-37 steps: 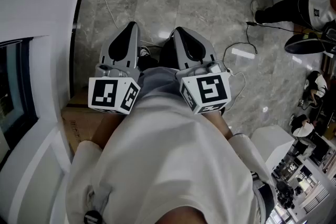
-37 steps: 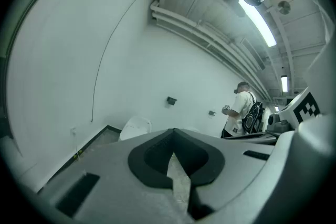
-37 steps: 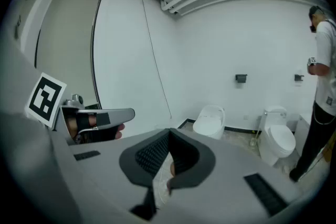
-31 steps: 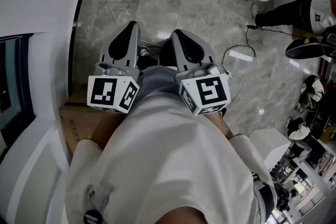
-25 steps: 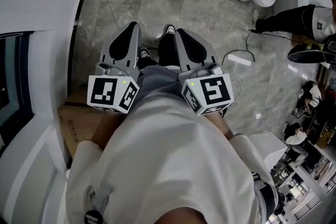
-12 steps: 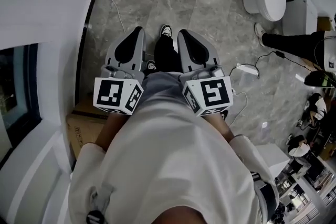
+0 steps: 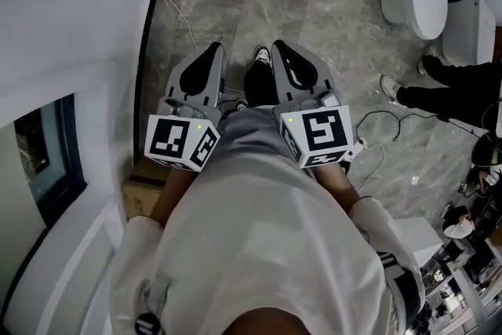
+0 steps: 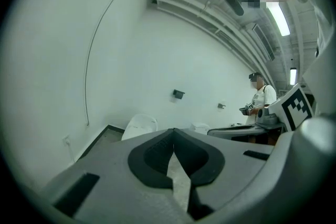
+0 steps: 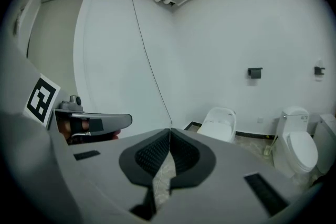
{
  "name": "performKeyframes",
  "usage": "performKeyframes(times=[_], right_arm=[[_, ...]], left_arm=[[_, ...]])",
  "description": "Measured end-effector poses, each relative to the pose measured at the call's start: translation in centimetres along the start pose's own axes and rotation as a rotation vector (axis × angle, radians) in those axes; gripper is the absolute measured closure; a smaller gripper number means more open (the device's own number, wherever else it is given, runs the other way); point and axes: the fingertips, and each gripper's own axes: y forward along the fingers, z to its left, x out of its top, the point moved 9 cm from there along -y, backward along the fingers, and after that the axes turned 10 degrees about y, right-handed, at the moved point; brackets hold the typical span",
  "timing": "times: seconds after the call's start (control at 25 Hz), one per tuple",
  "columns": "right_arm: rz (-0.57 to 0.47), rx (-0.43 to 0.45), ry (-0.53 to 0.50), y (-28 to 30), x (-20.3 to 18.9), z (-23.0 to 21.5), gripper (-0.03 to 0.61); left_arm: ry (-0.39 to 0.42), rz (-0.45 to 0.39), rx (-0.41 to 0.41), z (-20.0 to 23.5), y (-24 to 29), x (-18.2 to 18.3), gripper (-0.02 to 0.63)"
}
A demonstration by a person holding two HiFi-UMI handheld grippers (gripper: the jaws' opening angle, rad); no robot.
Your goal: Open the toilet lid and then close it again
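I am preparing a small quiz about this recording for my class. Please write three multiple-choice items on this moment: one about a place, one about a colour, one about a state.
1. Where is the cardboard box in the head view?
A. At the top edge
B. In the lower left part, beside the person
C. At the right edge

2. Which colour has the floor?
A. Brown, like wood
B. Red
C. Grey, with lighter veins

3. How do the jaws of the left gripper and the right gripper stand?
A. Both shut, nothing between them
B. Both wide open
C. One open, one shut

Answers:
1 B: the box shows low at the left, partly behind the person's side.
2 C: the bare floor ahead is grey and veined.
3 A: in each gripper view the pads meet at the tip, with nothing between them.
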Motion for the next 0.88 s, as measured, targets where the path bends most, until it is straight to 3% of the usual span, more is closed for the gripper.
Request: performKeyframes(times=[0.16, 0.52, 0.88], right_arm=[[0.036, 0.023, -0.013, 3.0, 1.5, -2.5, 0.568], [0.104, 0.082, -0.014, 7.9, 4.6, -8.0, 0.568], [0.143, 0.132, -0.02, 10.1, 5.6, -10.5, 0.568]], left_arm=[[-0.024, 0.013, -0.01, 0.9, 3.8, 0.9, 0.609], [0.011, 0.032, 0.007, 1.6, 12.1, 3.4, 0.609], [0.065, 0.033, -0.004, 1.4, 15.9, 4.8, 0.609]])
